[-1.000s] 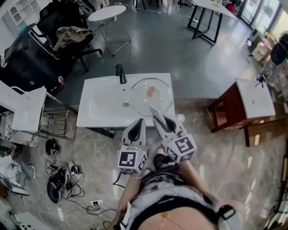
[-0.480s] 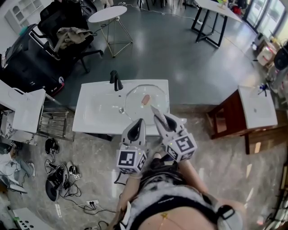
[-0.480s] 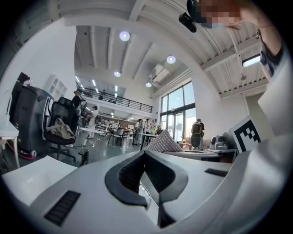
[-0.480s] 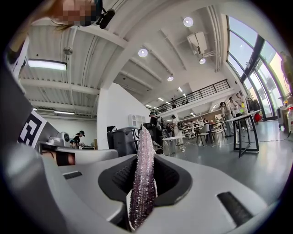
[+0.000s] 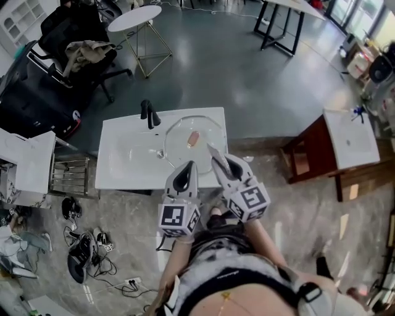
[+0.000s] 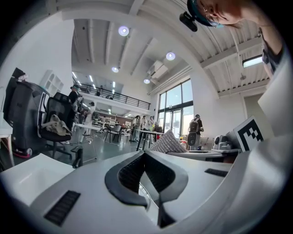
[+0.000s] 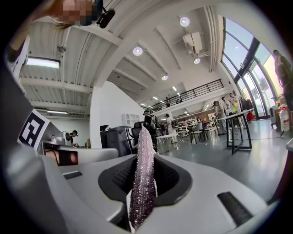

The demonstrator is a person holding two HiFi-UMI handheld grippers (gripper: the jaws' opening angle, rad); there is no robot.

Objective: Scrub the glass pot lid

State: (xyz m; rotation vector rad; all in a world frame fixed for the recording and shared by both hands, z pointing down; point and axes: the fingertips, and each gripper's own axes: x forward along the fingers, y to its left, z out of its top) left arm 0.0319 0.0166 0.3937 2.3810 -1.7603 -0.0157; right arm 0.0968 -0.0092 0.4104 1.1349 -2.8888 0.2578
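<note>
- The sink (image 5: 117, 163), left of centre, has been brought closer to both grippers; scrubbing is judged not yet begun.
- The lid (image 5: 207, 131) lies in its right part, untouched.
- The right gripper (image 5: 223, 162) is clamped on a pad (image 7: 142, 173); the left gripper (image 5: 187, 168) is closed, empty.

Two claws: left gripper (image 5: 187, 166) and right gripper (image 5: 223, 162). One scrubbing pad (image 7: 142, 173), in the right claw. Ahead of both claws: one sink (image 5: 117, 154), one glass pot lid (image 5: 203, 131), one faucet (image 5: 148, 113), one round table (image 5: 134, 18). Right of them, one wooden stand (image 5: 315, 154).
</note>
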